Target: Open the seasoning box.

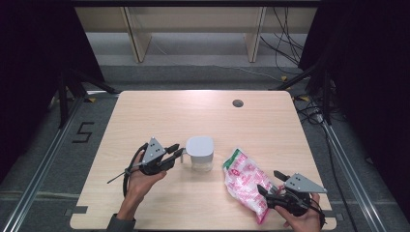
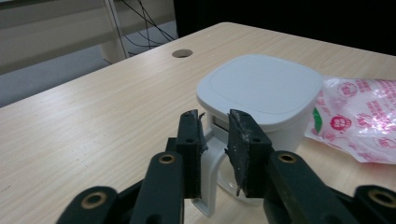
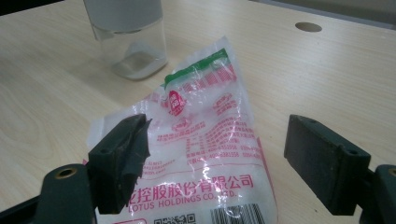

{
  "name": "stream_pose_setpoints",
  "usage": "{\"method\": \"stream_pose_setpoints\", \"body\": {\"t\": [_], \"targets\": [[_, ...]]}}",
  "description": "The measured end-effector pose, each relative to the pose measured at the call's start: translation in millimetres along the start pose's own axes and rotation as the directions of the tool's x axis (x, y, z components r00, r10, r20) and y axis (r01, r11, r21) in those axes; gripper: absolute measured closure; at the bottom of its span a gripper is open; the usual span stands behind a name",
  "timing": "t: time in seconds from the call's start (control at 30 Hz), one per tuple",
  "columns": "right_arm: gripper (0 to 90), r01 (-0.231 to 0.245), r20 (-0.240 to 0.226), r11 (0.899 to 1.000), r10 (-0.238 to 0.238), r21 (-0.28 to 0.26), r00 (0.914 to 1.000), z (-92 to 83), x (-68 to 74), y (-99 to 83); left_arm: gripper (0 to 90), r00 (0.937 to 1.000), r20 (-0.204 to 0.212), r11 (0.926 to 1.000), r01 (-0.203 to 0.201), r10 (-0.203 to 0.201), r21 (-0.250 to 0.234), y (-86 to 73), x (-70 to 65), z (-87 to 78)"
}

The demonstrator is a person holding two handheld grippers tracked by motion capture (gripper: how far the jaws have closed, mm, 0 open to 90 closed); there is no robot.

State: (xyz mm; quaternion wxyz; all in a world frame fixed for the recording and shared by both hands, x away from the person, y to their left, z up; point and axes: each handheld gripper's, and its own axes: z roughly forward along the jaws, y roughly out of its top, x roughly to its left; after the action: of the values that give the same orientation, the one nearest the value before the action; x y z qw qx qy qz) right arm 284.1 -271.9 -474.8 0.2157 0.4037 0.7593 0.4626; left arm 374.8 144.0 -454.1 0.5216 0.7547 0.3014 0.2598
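Pale wood table, carrying two items and two hand-held grippers.

Item one: lidded jar, sitting near the table's middle, slightly left; clear walls, white square lid and a white side handle facing left; a little white powder lying in the bottom (seen through the wall in the right gripper view). Judging by looks, it is rigid, smooth and fairly light, the clear body likely slippery; the handle is offering the surest hold, since the lid may be sitting loose and lifting off.

Item two: plastic bag printed in pink with a green band, lying flat to the right of the jar, near the table's near edge; seemingly soft and crinkly, its granular fill likely shifting under any lift; best pinched at a sealed end.

Left gripper: jaws drawn close together around the jar's handle, which is standing between them; whether the pads are actually pressing on it I cannot tell (a thin gap seems to be showing).

Right gripper: jaws standing wide apart, straddling the bag's near end without pressing it.
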Motion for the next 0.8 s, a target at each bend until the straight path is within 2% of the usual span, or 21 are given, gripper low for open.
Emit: {"method": "stream_pose_setpoints", "body": {"t": [0.03, 0.13, 0.17, 0.2, 0.23, 0.33, 0.37, 0.4, 0.43, 0.5, 0.53, 0.57, 0.63, 0.8], "targets": [[22.7, -0.002, -0.002, 1.0, 0.002, 0.0, 1.0, 0.3, 0.3, 0.1, 77.0, 1.0, -0.006, 1.0, -0.003, 0.003, -0.008, 0.2, 0.5, 0.6], [22.8, 0.006, -0.001, 1.0, -0.006, 0.004, 1.0, 0.6, -0.2, 0.0, 79.9, 0.999, 0.006, 0.9989, 0.044, -0.044, -0.018, 2.9, 1.1, 2.3], [22.8, 0.005, -0.001, 1.0, -0.005, 0.005, 1.0, 0.7, -0.2, 0.0, 80.9, 0.9992, 0.003, 0.9991, 0.039, -0.039, -0.017, 4.3, 1.5, 2.7], [22.8, 0.012, -0.006, 1.0, -0.012, 0.0, 0.9999, 1.7, -1.0, -0.4, 81.9, 0.9992, 0.005, 0.9991, 0.039, -0.039, -0.02, 6.1, 1.5, 3.9], [22.8, 0.046, -0.003, 0.999, -0.046, -0.011, 0.9989, 2.8, -3.8, 0.0, 83.4, 0.9986, 0.004, 0.9982, 0.053, -0.053, -0.026, 6.9, 1.0, 4.8], [22.9, 0.03, -0.01, 1.0, -0.03, -0.006, 0.9995, 3.2, -3.1, 0.3, 86.5, 0.9998, 0.016, 0.9997, 0.013, -0.013, -0.019, 12.2, 0.5, 12.3], [23.0, 0.026, -0.018, 1.0, -0.026, -0.012, 0.9995, 3.9, -2.8, 0.8, 87.1, 0.9994, 0.029, 0.9997, 0.018, -0.017, -0.016, 13.6, 0.0, 15.8], [23.1, 0.042, -0.009, 0.999, -0.042, -0.014, 0.9991, 5.1, -3.2, 0.8, 87.6, 0.999, 0.039, 0.9996, 0.02, -0.019, -0.019, 14.7, -0.2, 19.0], [23.1, 0.012, -0.002, 1.0, -0.012, -0.004, 0.9999, 5.1, -0.2, 1.0, 88.0, 0.9987, 0.046, 0.9996, 0.024, -0.023, -0.018, 14.7, -1.4, 21.1], [23.2, 0.008, -0.015, 1.0, -0.008, -0.003, 0.9999, 5.3, 1.4, 1.5, 88.3, 0.9976, 0.061, 0.9993, 0.034, -0.033, -0.016, 14.0, -3.7, 23.2], [23.2, 0.037, -0.013, 0.999, -0.037, 0.0, 0.9992, 5.9, -1.0, 2.4, 88.4, 0.9981, 0.057, 0.9996, 0.026, -0.026, -0.011, 14.8, -3.8, 23.0], [23.2, 0.037, -0.013, 0.999, -0.037, 0.0, 0.9992, 5.9, -1.0, 2.4, 88.4, 0.9982, 0.056, 0.9997, 0.022, -0.022, -0.01, 15.0, -3.7, 22.7], [23.2, 0.034, -0.021, 0.999, -0.034, -0.005, 0.9992, 7.7, -0.5, 2.4, 88.3, 0.9969, 0.068, 0.999, 0.042, -0.041, -0.016, 14.1, -3.4, 22.9], [24.2, 0.046, -0.026, 0.999, -0.046, -0.013, 0.9986, 9.6, 2.9, 4.1, 88.2, 0.9976, 0.054, 0.9989, 0.045, -0.044, -0.015, 13.4, -0.8, 21.9]]}}
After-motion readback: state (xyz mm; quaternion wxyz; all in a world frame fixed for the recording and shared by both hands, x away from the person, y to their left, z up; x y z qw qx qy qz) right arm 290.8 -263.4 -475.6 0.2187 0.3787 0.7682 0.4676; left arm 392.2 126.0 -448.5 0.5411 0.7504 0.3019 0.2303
